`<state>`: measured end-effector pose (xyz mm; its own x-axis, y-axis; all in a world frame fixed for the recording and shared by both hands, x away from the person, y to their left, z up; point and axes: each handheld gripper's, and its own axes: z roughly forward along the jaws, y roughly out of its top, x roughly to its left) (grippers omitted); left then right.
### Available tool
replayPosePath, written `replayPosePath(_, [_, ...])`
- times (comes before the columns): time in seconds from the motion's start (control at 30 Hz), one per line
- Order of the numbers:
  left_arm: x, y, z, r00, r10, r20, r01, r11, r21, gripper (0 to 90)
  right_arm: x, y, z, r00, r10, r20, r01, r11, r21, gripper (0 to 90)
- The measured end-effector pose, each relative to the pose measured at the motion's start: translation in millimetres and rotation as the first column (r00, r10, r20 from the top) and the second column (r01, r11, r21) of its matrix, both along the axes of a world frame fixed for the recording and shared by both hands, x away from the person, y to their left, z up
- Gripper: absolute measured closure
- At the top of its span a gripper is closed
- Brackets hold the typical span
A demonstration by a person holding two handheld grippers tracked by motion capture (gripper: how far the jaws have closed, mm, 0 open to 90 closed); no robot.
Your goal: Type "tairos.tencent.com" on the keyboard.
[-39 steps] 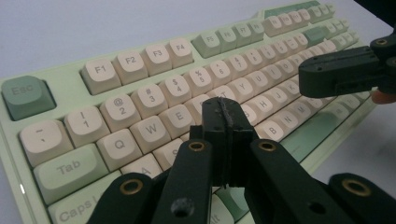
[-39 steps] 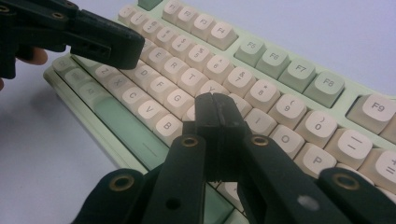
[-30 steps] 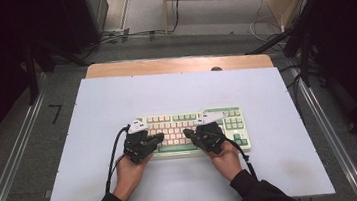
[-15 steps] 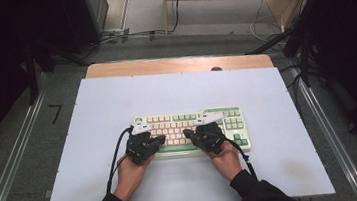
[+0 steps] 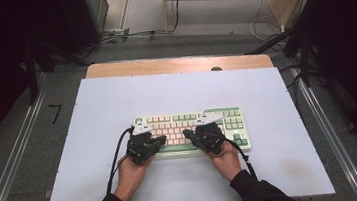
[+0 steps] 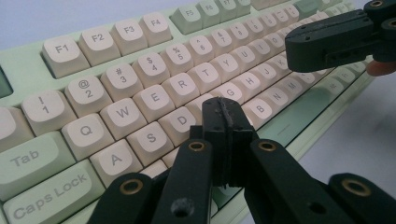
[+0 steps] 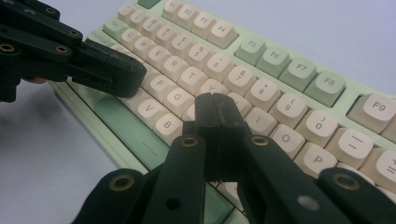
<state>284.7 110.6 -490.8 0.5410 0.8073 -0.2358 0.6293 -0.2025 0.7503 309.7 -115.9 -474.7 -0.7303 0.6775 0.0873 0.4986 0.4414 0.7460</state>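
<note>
High view showed the keyboard (image 5: 192, 128) lying crosswise mid-table, directly under my tongs; left gripper (image 5: 159, 140) and right gripper (image 5: 188, 133), both closed and empty, hovered over its middle letter keys.

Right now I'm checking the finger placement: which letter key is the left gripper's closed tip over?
The F key: the left gripper has its shut jaws covering the gap between the D key and the G key in the home row.
</note>
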Motion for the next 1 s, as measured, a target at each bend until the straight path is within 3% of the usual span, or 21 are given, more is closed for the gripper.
replayPosePath(0.37, [0.5,-0.3,-1.9,0.9999,-0.003,-0.01,0.003,1.0,0.002,90.0,0.2,0.1,-0.4,1.0,0.001,-0.002,-0.001,1.0,0.001,87.1])
replayPosePath(0.63, [0.4,5.2,3.1,0.9995,0.027,0.017,-0.026,0.9992,-0.029,90.0,0.4,-0.4,-0.1,1.0,-0.001,-0.003,0.001,1.0,0.002,87.1])
replayPosePath(1.0, [5.9,11.1,6.6,0.9968,0.069,0.04,-0.067,0.997,-0.04,90.0,0.7,-0.3,-0.7,1.0,0.001,-0.003,-0.001,1.0,0.0,87.1])
